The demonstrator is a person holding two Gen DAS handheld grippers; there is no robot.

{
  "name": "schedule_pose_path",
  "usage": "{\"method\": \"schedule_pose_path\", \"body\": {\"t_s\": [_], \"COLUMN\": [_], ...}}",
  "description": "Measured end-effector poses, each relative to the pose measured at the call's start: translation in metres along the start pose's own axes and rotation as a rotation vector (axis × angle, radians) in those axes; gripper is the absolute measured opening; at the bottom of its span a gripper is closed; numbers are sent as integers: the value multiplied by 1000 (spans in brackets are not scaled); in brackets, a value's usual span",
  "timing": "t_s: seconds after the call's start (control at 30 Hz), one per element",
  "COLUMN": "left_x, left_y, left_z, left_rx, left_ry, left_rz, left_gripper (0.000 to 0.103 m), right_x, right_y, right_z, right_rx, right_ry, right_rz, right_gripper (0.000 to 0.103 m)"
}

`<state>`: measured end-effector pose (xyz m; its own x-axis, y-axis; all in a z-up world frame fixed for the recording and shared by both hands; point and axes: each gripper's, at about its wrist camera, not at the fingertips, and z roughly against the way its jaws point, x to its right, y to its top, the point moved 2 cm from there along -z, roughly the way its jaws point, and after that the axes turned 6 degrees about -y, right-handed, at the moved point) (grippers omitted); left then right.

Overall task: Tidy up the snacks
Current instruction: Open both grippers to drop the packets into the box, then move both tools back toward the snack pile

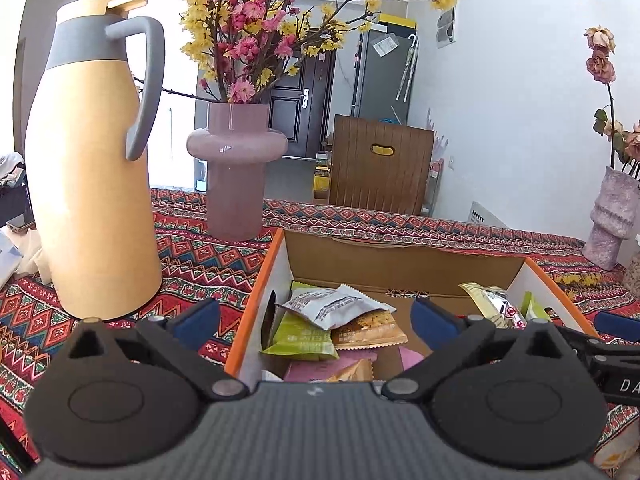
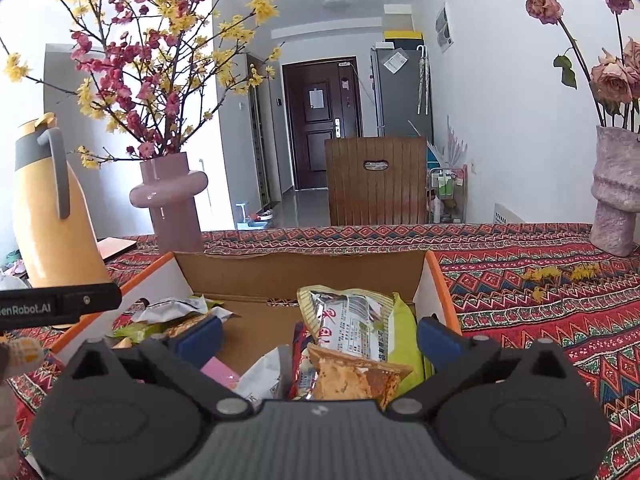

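I am looking over a table covered in a red patterned cloth [image 2: 540,320], and I take the open cardboard box [image 1: 256,300] on it as my landmark. Behind the box to the left stand a tall yellow jug [image 1: 96,200] and a pink vase [image 1: 236,176] of flowering branches; behind it to the right stands a second, rough pink vase [image 2: 616,200].

Inside the box the snacks lie in two loose heaps. The left gripper [image 1: 316,316] hangs over the left heap, topped by a white packet [image 1: 332,306] on a green packet [image 1: 304,338]. The right gripper [image 2: 318,338] hangs over the right heap, where a long silver packet [image 2: 352,324] runs away from me, an orange packet [image 2: 356,376] leaning on its near end.

Both grippers are spread wide, holding nothing. I judge each heap lies straight ahead and below its own gripper, so the nearer hand serves each.
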<state>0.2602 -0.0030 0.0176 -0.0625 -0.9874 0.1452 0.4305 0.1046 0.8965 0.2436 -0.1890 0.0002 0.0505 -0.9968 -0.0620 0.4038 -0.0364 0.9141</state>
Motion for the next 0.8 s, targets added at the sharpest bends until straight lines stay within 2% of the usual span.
{"method": "schedule_pose_path", "body": {"t_s": [0.57,0.8], "left_x": [-5,-3], "left_y": [-1,10], "left_z": [-8,8], "left_rx": [-29,-18], "left_ry": [10,33], "left_rz": [10,12], "left_gripper": [103,103], "right_x": [3,-3], "right_y": [1,8], "right_z": [-1,13], "right_rx": [6,39], "right_ry": [-4,-15], "right_rz": [-18,-6], "right_gripper": [103,103]}}
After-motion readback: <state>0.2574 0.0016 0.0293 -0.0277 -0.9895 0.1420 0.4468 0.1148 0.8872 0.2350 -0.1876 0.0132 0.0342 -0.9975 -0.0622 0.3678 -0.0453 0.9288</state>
